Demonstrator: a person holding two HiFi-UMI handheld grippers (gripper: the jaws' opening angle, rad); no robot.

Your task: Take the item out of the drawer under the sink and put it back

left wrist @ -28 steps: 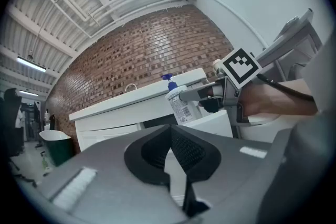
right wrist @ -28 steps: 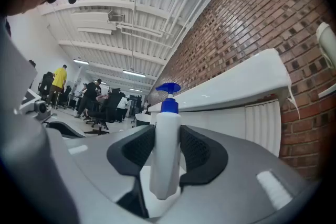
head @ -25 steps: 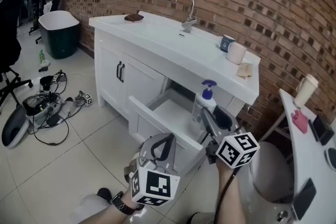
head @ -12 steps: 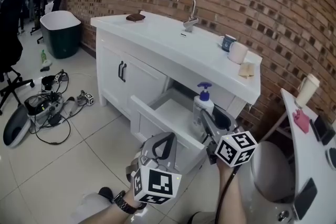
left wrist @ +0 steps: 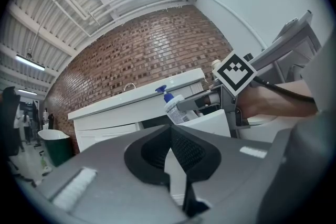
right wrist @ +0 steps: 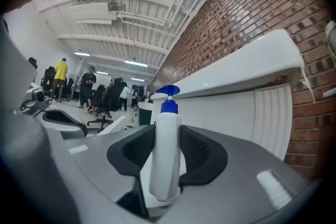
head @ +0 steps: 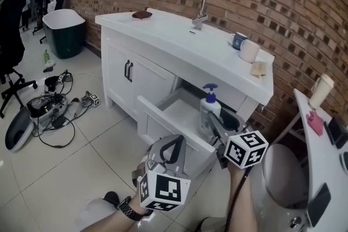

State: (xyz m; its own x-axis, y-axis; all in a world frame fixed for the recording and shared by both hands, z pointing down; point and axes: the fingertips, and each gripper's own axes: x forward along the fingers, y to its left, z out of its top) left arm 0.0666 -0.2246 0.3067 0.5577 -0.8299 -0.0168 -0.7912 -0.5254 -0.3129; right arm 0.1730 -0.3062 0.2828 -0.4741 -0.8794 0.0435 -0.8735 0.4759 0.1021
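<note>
White pump bottle [head: 208,111] is standing upright, clamped between my right gripper's [right wrist: 166,155] fingers [right wrist: 202,152] over the open drawer [head: 163,129]. My left gripper's [left wrist: 171,152] fingers are pressing together, holding nothing.

My left claw [head: 173,145] hangs low in front of me, pointing up and forward, its jaws pressed together with nothing between them. My left wrist [head: 128,208] comes in from below. My right claw [head: 213,119] is stretched forward from my right forearm [head: 239,198], jaws clamped on the body of an upright pump bottle [head: 209,108].
</note>
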